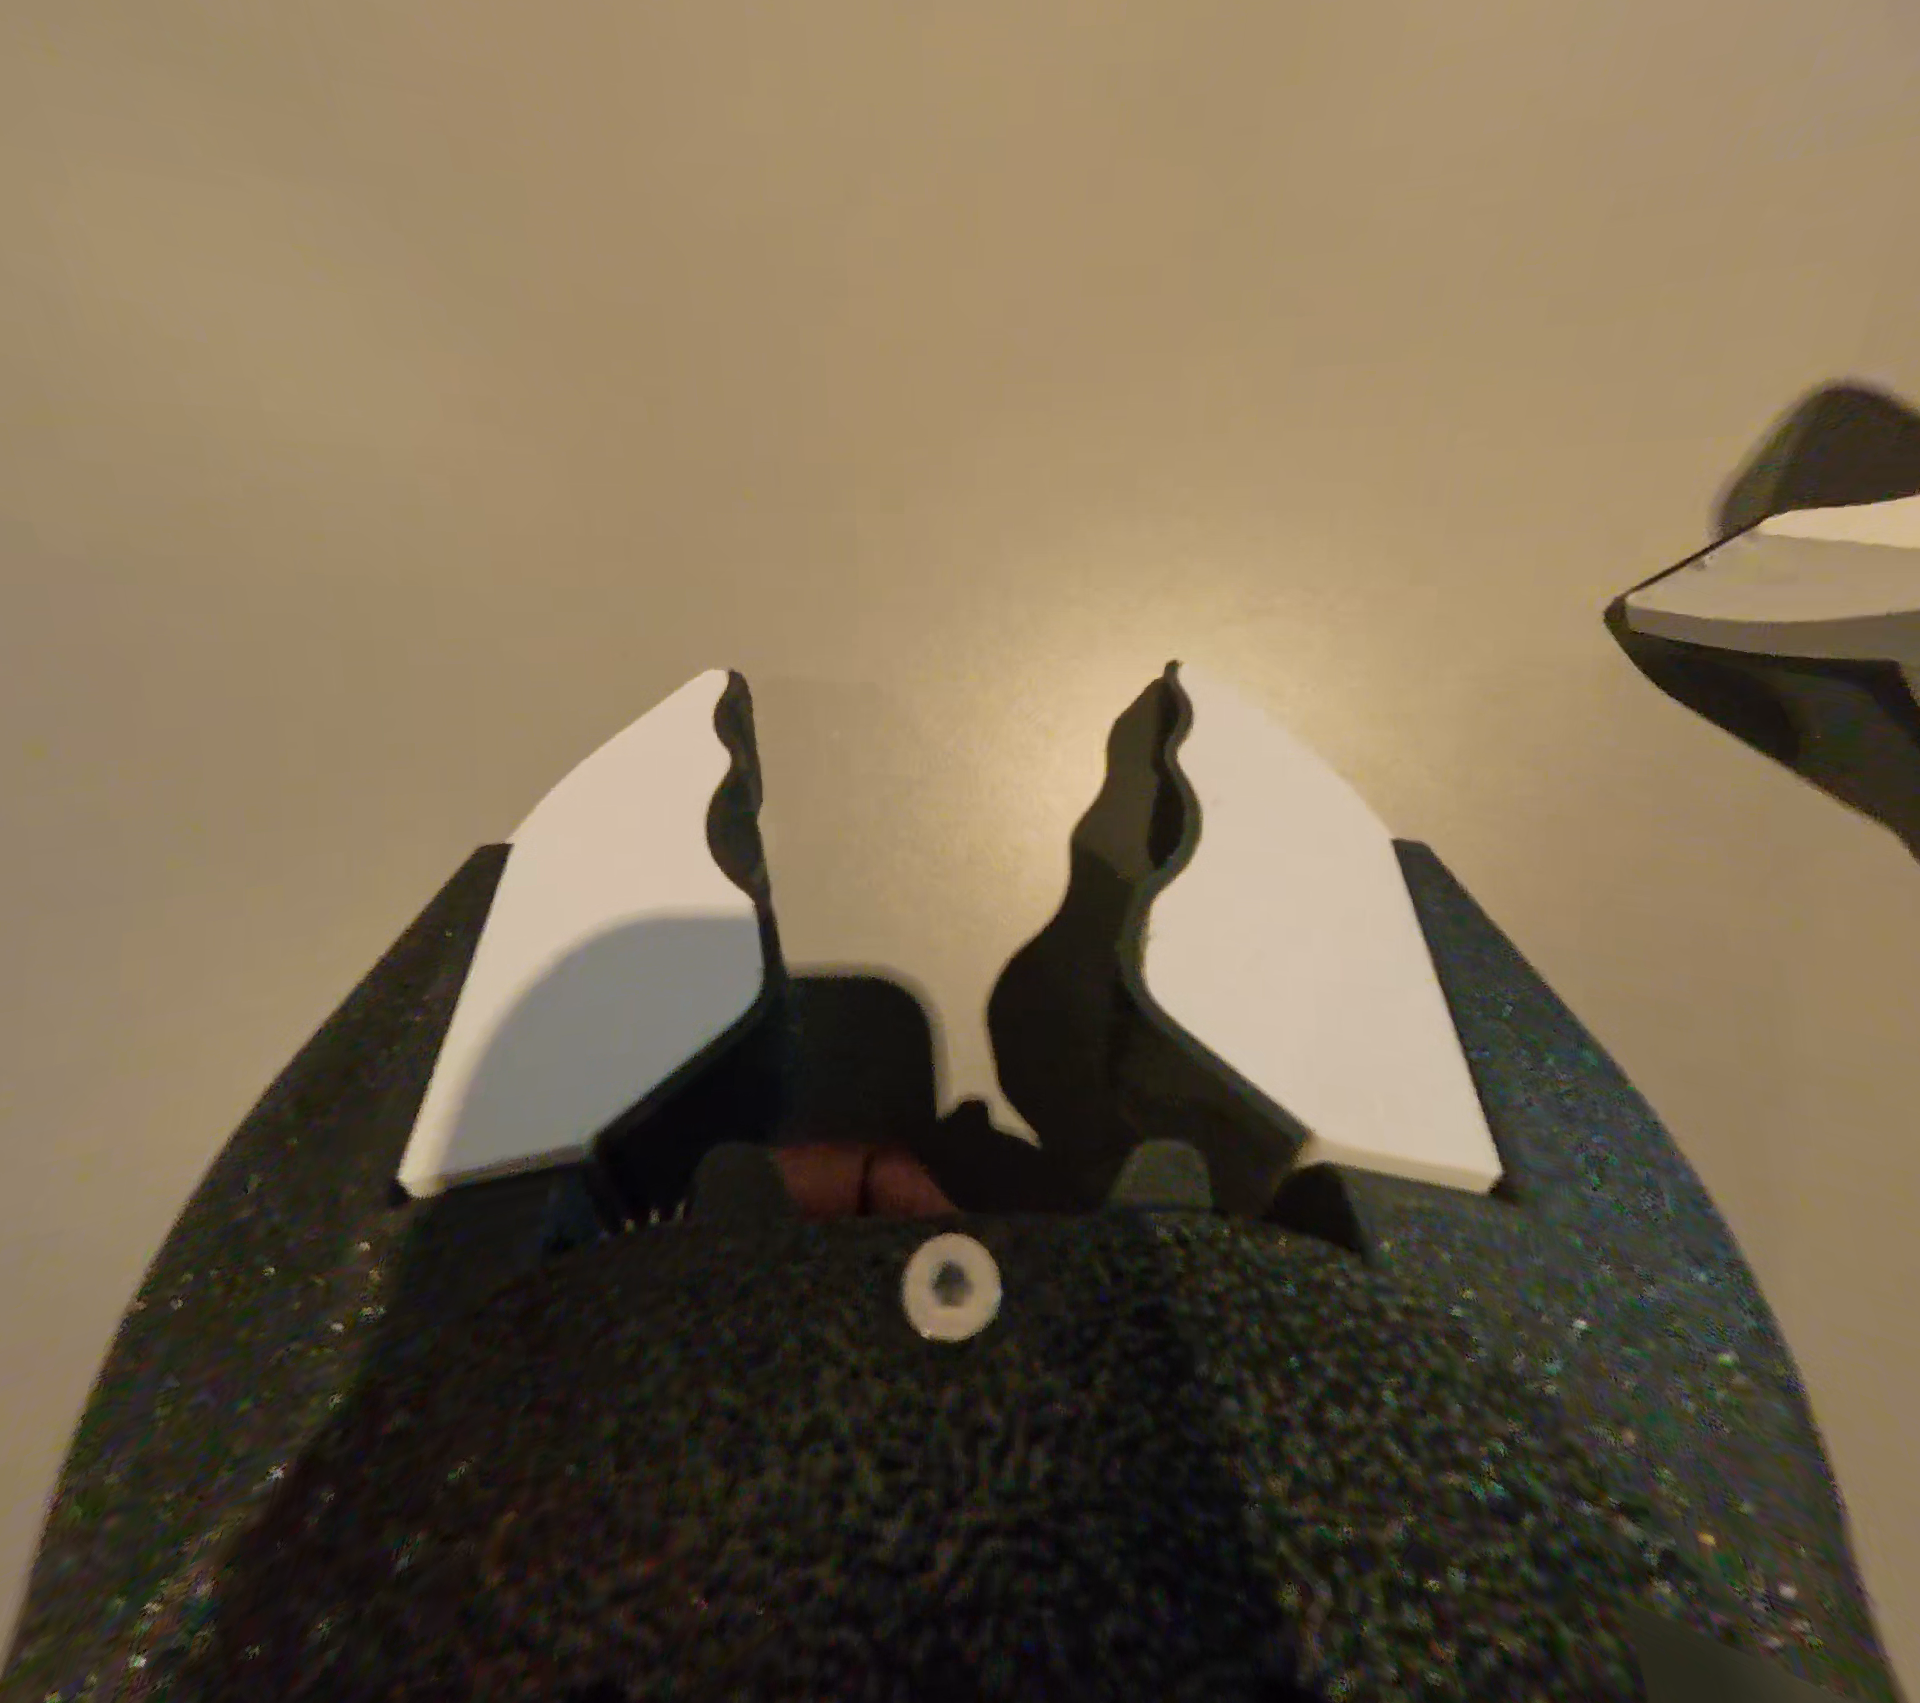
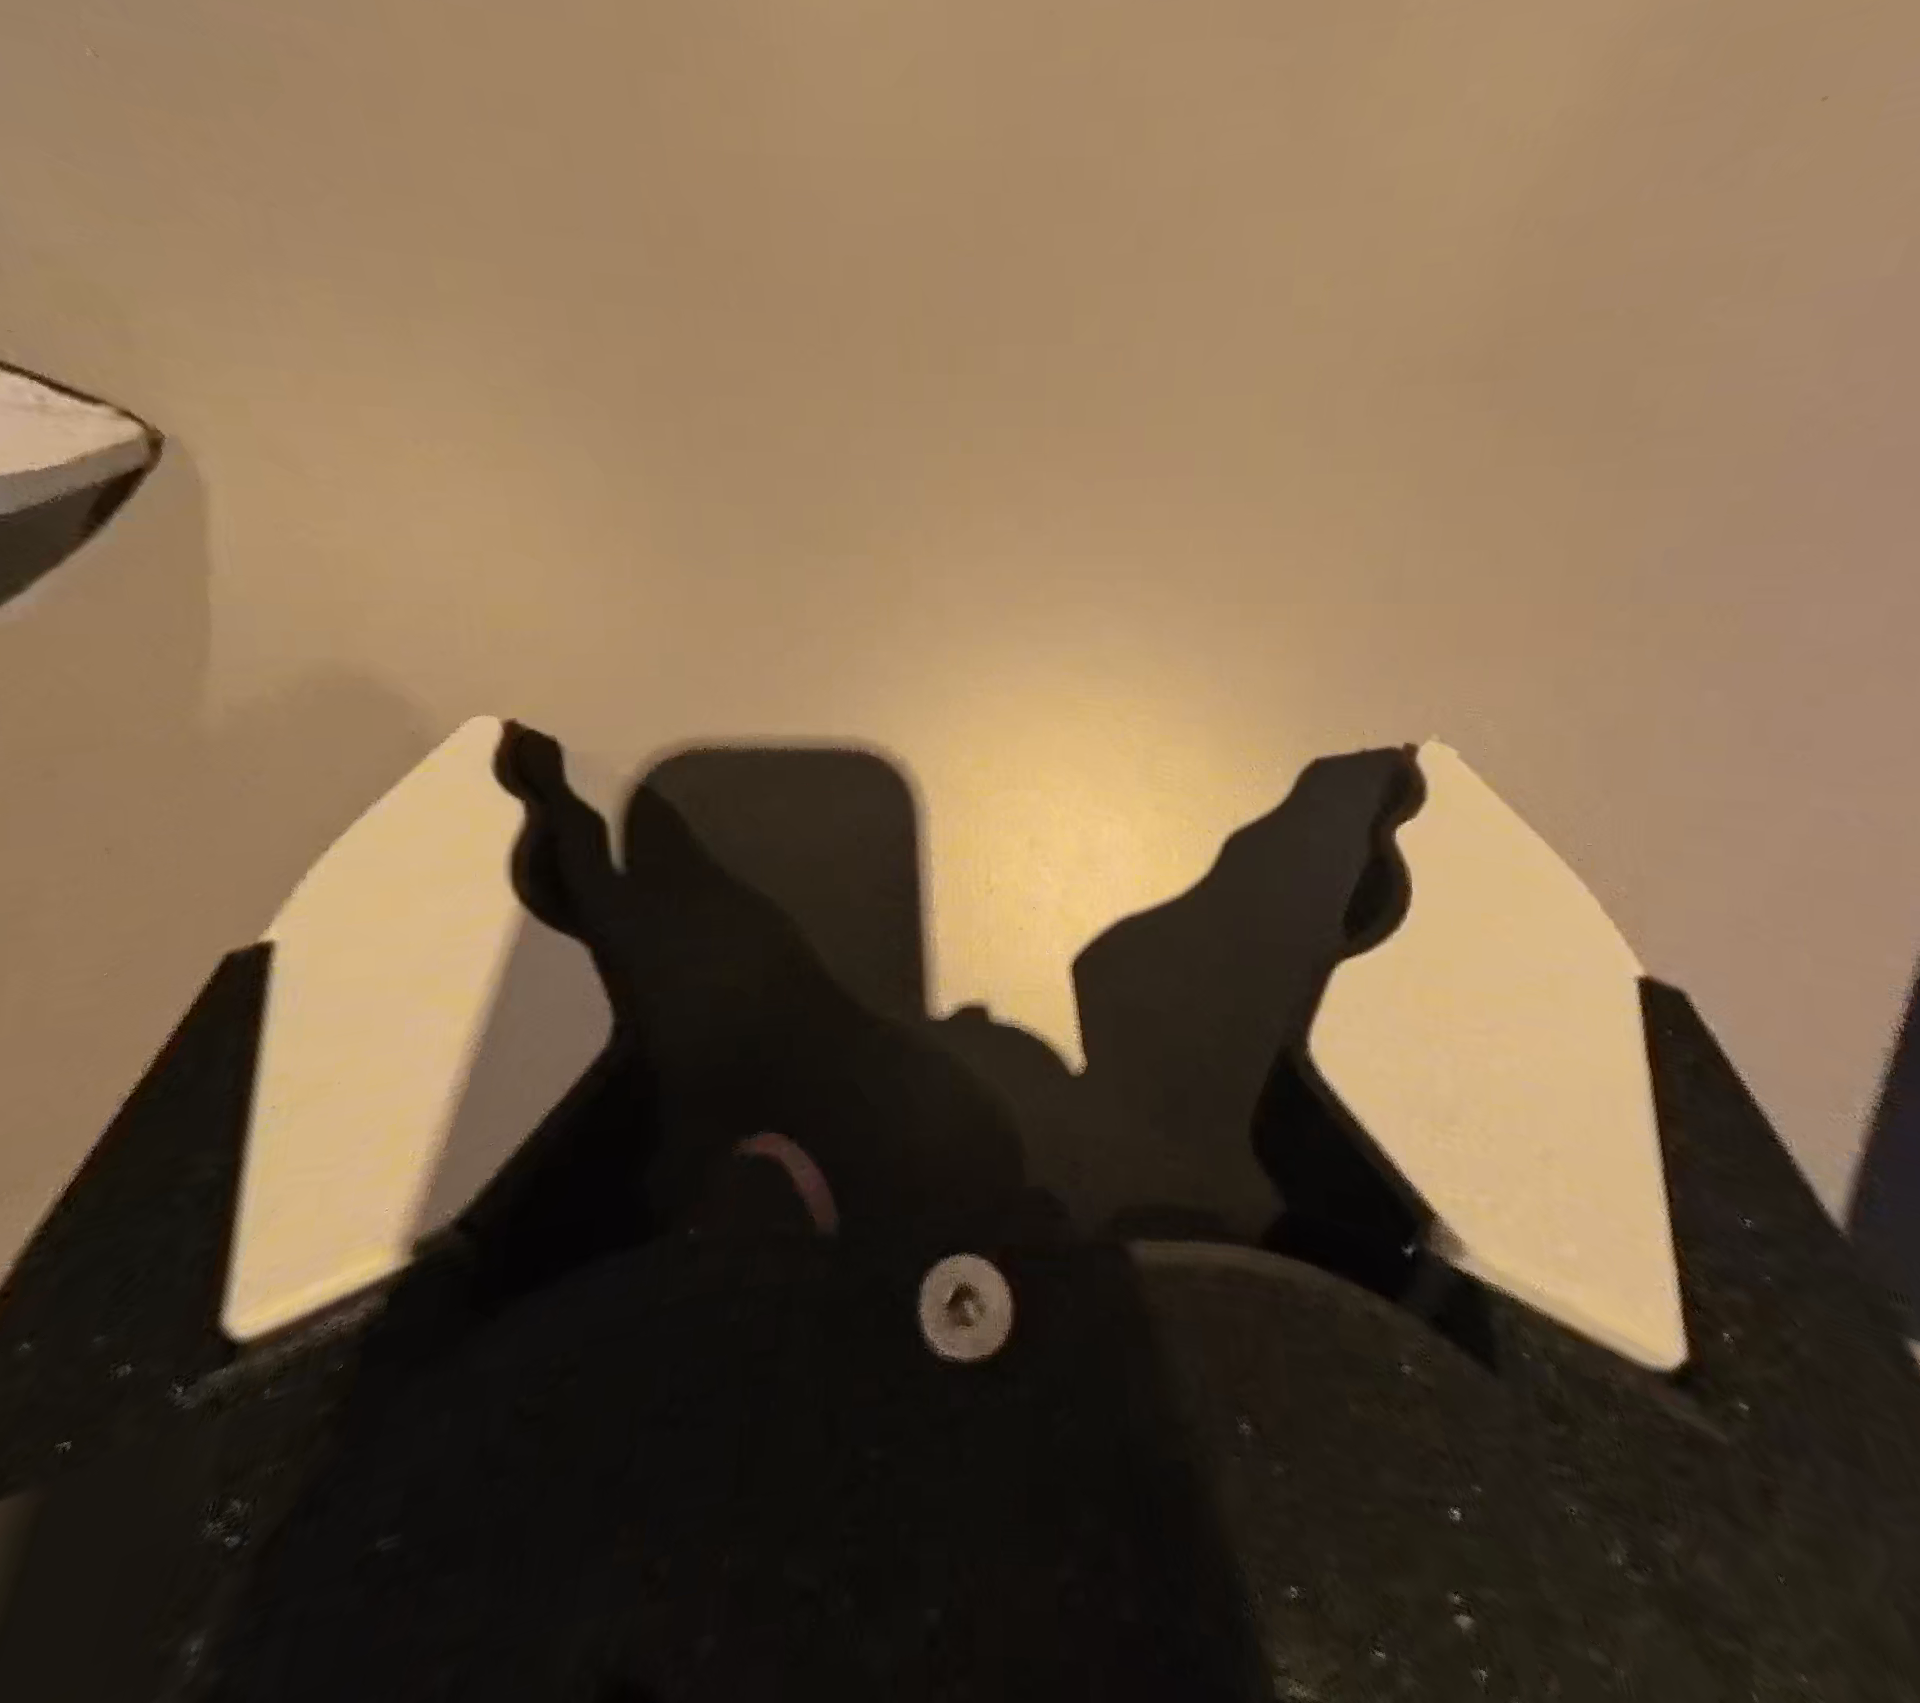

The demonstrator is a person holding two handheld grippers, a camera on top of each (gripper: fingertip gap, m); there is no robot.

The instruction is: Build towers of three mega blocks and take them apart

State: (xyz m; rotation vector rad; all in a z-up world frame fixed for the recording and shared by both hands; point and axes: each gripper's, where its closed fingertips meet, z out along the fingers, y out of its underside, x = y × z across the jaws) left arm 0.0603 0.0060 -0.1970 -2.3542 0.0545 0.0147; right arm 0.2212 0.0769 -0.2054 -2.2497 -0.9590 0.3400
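Note:
No mega blocks show in either view. My left gripper (image 1: 954, 677) is open and empty, its white and black fingers held close over a plain beige surface (image 1: 935, 199). My right gripper (image 2: 956, 734) is open wider and also empty, over the same beige surface (image 2: 987, 199). The tip of the right gripper shows at the right edge of the left wrist view (image 1: 1766, 583). The tip of the left gripper shows at the left edge of the right wrist view (image 2: 62, 469). The two grippers are side by side, apart.
Only the bare beige surface fills both views, with the grippers' shadows on it. A dark blurred edge (image 2: 1886, 1123) shows at the right border of the right wrist view.

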